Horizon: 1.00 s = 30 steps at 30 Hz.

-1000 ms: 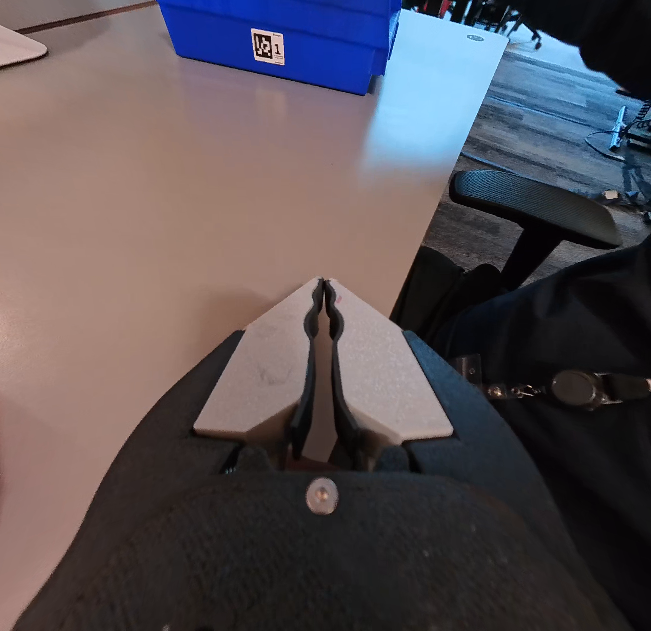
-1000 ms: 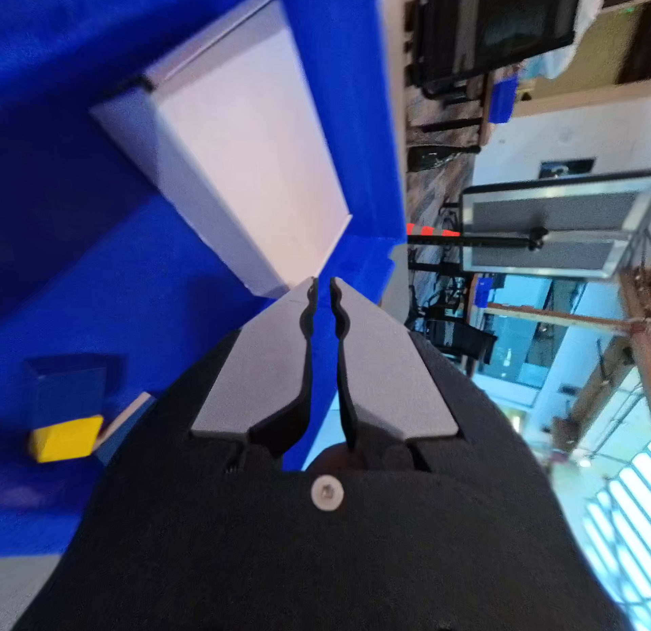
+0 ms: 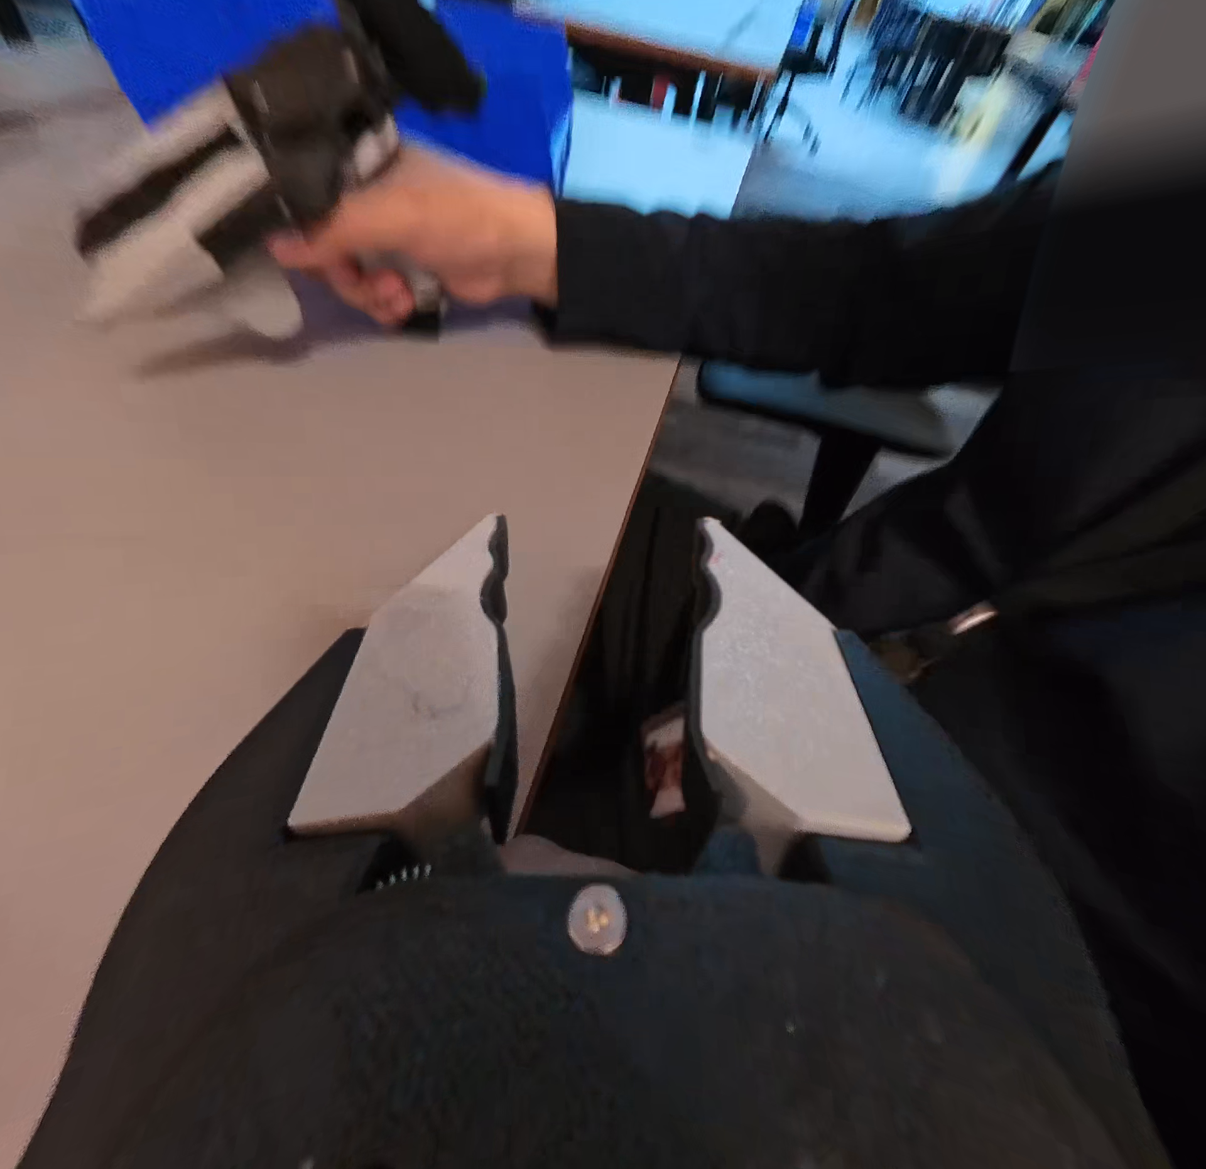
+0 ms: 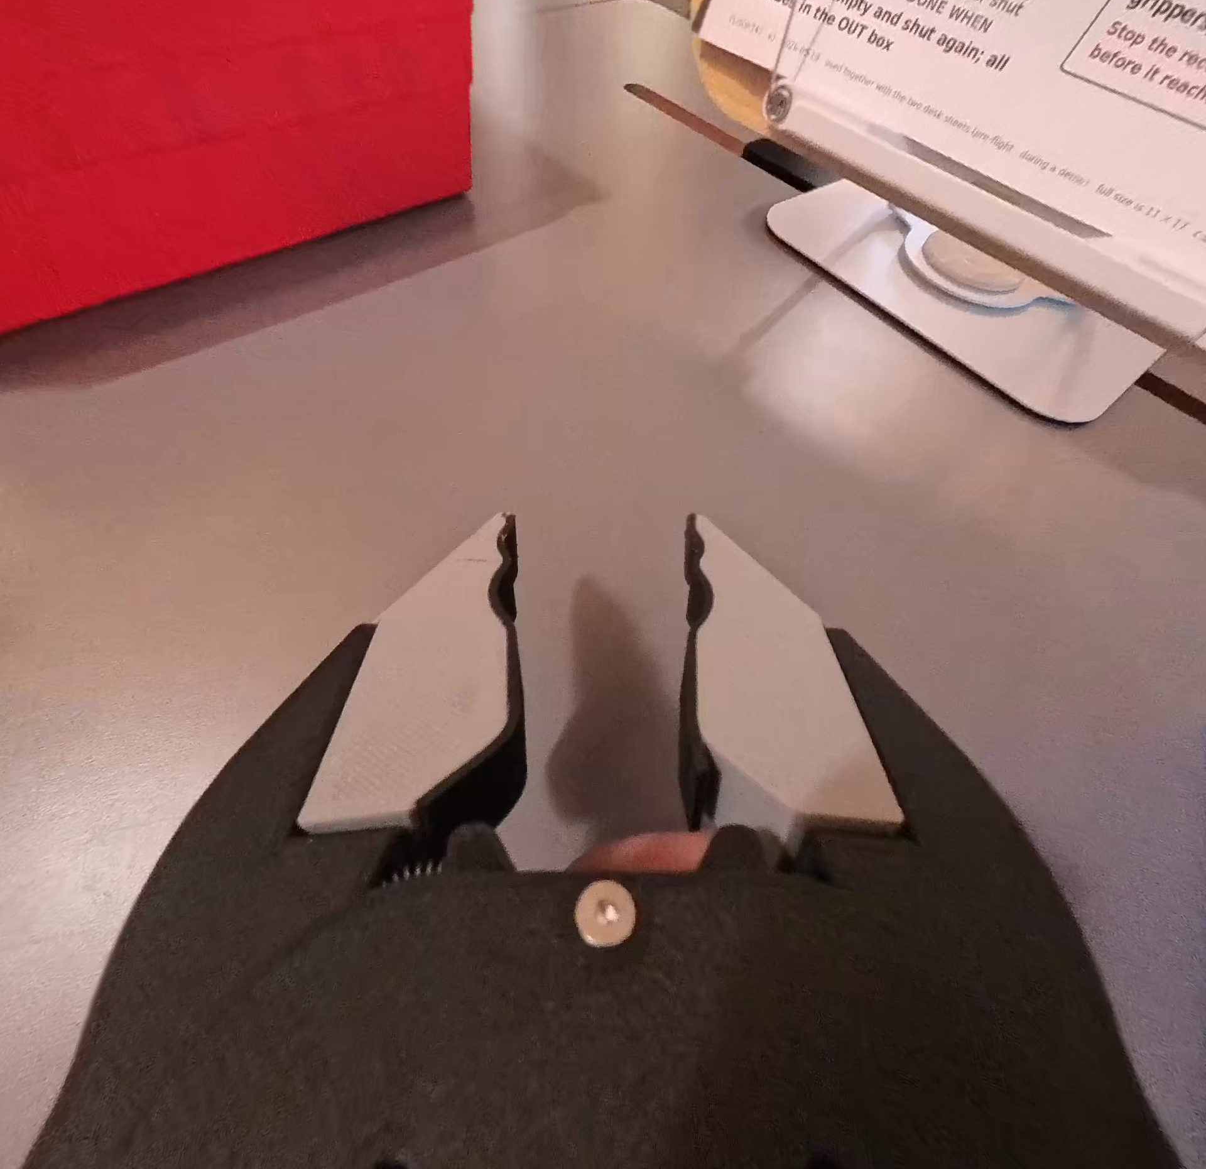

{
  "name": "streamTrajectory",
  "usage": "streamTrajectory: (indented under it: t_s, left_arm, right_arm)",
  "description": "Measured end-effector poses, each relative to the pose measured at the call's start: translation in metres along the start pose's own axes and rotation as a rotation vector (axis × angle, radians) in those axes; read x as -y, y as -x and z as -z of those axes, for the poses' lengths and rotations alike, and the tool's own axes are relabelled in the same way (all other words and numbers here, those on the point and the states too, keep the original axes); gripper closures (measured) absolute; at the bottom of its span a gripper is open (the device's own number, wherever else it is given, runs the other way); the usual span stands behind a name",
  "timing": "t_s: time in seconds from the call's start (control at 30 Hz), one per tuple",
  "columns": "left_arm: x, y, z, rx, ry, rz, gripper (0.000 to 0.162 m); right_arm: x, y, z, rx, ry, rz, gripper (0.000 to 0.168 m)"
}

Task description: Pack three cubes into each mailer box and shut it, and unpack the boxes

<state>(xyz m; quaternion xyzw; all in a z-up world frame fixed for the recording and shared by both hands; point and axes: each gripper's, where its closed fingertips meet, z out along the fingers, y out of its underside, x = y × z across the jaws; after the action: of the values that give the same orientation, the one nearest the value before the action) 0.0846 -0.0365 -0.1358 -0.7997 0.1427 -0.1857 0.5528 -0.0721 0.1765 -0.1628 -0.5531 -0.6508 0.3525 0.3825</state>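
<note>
both hand-held grippers stand with their jaws apart and nothing between them. left gripper hangs over the near edge of the grey table, one grey finger over the tabletop and the other past the edge, above a dark-clothed lap. right gripper sits low over the same grey surface, its fingers parted by a clear gap, with only bare tabletop and its own shadow between them.

no mailer box or cube shows clearly in either view. in the left wrist view the right gripper appears farther off as a blurred grey-and-black shape, held in the person's hand in a dark sleeve; a pale blurred shape lies just under its fingers, and i cannot tell what it is. behind that hand stands a blue bin, also blurred.

in the right wrist view a red bin rests on the table to the far left of the fingers, well apart from them. to the far right a printed sheet leans on a white stand whose flat base rests on the table. a black chair armrest shows beyond the table edge in the left wrist view.
</note>
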Motion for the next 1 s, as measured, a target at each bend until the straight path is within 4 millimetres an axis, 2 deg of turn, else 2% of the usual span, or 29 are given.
streamTrajectory:
  t_s: [0.03,0.07,0.13,0.2,0.23,0.37,0.43,0.5,0.6,0.77,0.9,1.0]
  left_arm:
    - [0.020,0.001,0.013,0.004,-0.064,0.001,0.105]
    - [0.039,0.010,0.027,0.049,-0.117,-0.001,0.103]
    - [0.074,0.040,0.059,0.186,-0.199,0.005,0.103]
    - [0.094,0.089,0.093,0.389,-0.222,0.059,0.108]
    - [0.097,0.116,0.109,0.482,-0.207,0.098,0.108]
    - [0.073,0.219,0.162,0.814,-0.034,0.249,0.095]
    - [0.055,0.261,0.187,0.958,0.029,0.309,0.091]
    - [0.035,0.291,0.202,1.042,0.067,0.394,0.086]
    - [0.012,0.315,0.204,1.045,0.107,0.511,0.085]
    - [-0.004,0.347,0.218,1.145,0.161,0.540,0.083]
    - [-0.013,0.360,0.220,1.138,0.168,0.612,0.083]
    - [-0.030,0.364,0.222,1.130,0.197,0.681,0.084]
  right_arm:
    - [-0.003,0.000,-0.001,0.017,0.016,-0.016,0.118]
    - [-0.006,0.000,-0.003,0.032,0.042,-0.037,0.116]
    - [-0.014,0.001,-0.008,0.058,0.097,-0.072,0.111]
    - [-0.020,0.002,-0.010,0.068,0.140,-0.092,0.110]
    - [-0.021,0.003,-0.010,0.073,0.147,-0.097,0.109]
    - [-0.020,0.003,-0.007,0.071,0.130,-0.120,0.113]
    - [-0.021,0.004,-0.005,0.080,0.129,-0.136,0.113]
    - [-0.022,0.005,-0.004,0.091,0.133,-0.150,0.114]
    - [-0.023,0.008,-0.003,0.107,0.140,-0.146,0.115]
    - [-0.027,0.013,-0.006,0.108,0.170,-0.094,0.116]
    - [-0.028,0.015,-0.007,0.110,0.181,-0.080,0.117]
    - [-0.028,0.016,-0.007,0.110,0.183,-0.074,0.117]
